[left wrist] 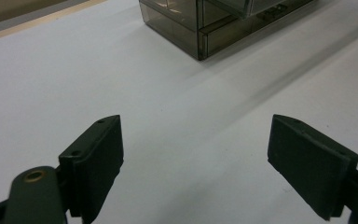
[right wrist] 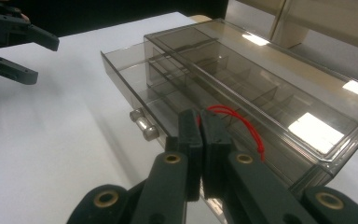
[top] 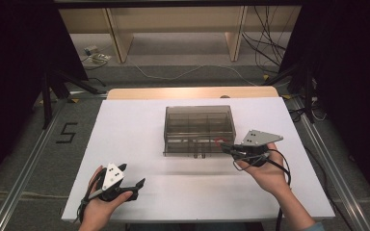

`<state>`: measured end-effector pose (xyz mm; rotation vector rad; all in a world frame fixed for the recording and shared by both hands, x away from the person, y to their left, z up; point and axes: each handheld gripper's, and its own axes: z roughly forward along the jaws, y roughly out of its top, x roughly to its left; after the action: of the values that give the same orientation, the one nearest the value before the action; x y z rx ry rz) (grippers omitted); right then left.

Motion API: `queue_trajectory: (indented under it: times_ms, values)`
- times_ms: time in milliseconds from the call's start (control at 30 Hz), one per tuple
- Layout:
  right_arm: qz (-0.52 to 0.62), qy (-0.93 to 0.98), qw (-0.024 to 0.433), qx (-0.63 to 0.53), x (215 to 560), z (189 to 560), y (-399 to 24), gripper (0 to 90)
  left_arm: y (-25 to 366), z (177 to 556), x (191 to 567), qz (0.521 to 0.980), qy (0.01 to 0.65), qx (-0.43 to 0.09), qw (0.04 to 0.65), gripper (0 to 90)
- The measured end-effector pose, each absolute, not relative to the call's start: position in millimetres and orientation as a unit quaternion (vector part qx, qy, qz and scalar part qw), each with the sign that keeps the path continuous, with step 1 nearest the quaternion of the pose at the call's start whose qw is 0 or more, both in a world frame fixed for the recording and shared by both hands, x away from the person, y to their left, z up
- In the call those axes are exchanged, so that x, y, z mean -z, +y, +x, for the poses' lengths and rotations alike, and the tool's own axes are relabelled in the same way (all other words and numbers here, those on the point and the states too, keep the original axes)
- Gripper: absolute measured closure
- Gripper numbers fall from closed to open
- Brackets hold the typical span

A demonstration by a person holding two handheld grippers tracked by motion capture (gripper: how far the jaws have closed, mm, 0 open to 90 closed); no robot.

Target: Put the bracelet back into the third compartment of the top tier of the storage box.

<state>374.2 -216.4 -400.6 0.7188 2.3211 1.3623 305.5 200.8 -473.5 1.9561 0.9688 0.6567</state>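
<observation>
Our right claw [right wrist: 200,122] is clenched on a thin red cord [right wrist: 242,122] over the open drawer [right wrist: 126,79] of the smoky plastic organizer [top: 200,127], table centre. Limp, light, slippery: pinch mid-loop. Left claw [left wrist: 196,154], at seven o'clock, released.

The drawer box [top: 200,129] sits near the centre of the surface [top: 139,130], its drawer [right wrist: 135,86] pulled out toward six o'clock. The right claw [top: 225,146] lies at the box's four o'clock corner, a looped cord [right wrist: 242,123] at its tips, over the drawer. The left claw [top: 137,185] lies at seven o'clock, well apart from the box.
</observation>
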Motion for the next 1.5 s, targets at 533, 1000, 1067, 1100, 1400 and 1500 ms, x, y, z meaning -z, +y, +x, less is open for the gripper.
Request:
queue_trajectory:
  times_ms: [533, 1000, 1067, 1100, 1400, 1500]
  values:
    - [0.256, 0.821, 0.17, -0.48, 401.7, 377.8, -212.8, 88.5, 200.8, 305.4, 473.5, 0.78, 0.386, -0.262, 0.418, 18.1]
    - [0.257, 0.823, 0.167, -0.478, 402.4, 380.3, -210.2, 88.4, 200.8, 305.4, 473.5, 0.78, 0.385, -0.261, 0.418, 18.1]
    - [0.257, 0.823, 0.167, -0.478, 402.5, 380.7, -210.1, 88.4, 200.7, 305.4, 473.4, 0.78, 0.385, -0.262, 0.418, 18.1]
    - [0.257, 0.824, 0.166, -0.478, 402.7, 381.1, -209.9, 88.4, 200.8, 305.4, 473.4, 0.78, 0.385, -0.262, 0.418, 18.1]
    - [0.258, 0.824, 0.164, -0.477, 404.1, 383.2, -208.4, 88.4, 200.7, 305.6, 473.7, 0.779, 0.386, -0.261, 0.419, 18.1]
    - [0.258, 0.825, 0.164, -0.475, 404.2, 383.7, -208.2, 88.4, 200.7, 305.6, 473.7, 0.779, 0.386, -0.261, 0.419, 18.1]
